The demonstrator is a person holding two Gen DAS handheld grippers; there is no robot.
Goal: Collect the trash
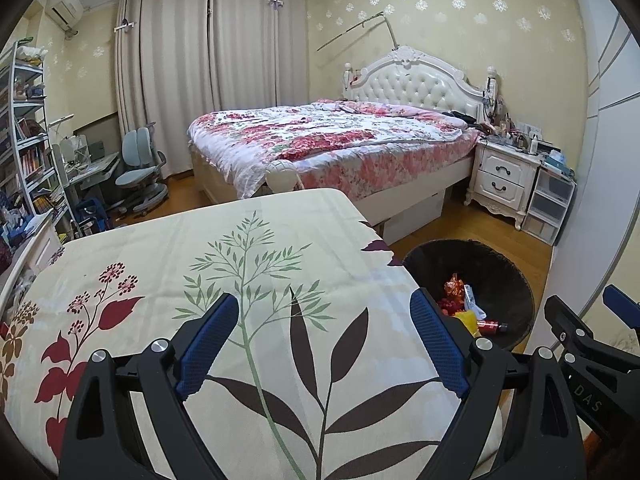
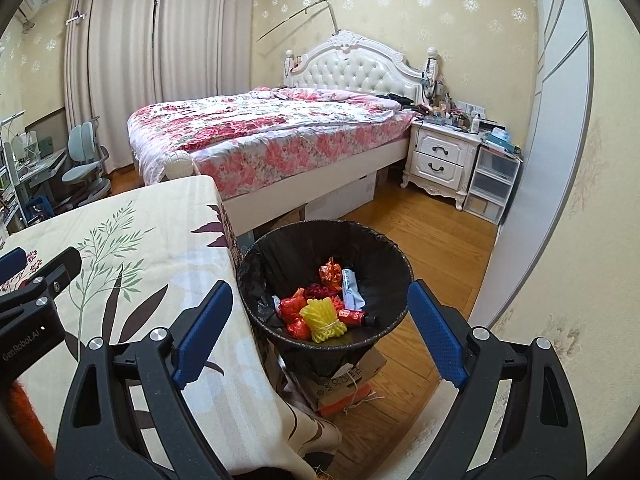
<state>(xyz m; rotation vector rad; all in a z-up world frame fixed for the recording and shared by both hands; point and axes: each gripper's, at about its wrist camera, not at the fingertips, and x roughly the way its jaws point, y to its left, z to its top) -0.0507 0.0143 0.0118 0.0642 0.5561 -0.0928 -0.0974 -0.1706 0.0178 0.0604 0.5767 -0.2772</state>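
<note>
The left gripper (image 1: 324, 340) stands with its jaws spread wide and nothing between them; its blue, dimple-textured pads (image 1: 208, 344) hang over the table (image 1: 160, 248). The table is covered by a cream woven cloth printed with green sprigs, dark brown leaves and red blossoms, and no litter shows on it.

The right gripper (image 2: 320, 332) is likewise fully spread and empty, its black plastic arms joined by round metal pins. In the right wrist view it points at the trash bin (image 2: 256, 256), a round, tapered bin lined with a crinkled black plastic bag, standing on the wood-plank floor (image 2: 420, 220) just beside the table's edge.

The collected trash lies inside the bin: a yellow foam net sleeve (image 2: 322, 318) at 6 o'clock, red crumpled wrappers (image 2: 292, 308) at 8 o'clock, a small red bottle (image 2: 354, 316) at 4 o'clock, an orange foil wrapper (image 2: 330, 272) at 12 o'clock and a white paper packet (image 2: 350, 286) at 2 o'clock.

A flattened cardboard box (image 2: 348, 380) lies under the bin.
</note>
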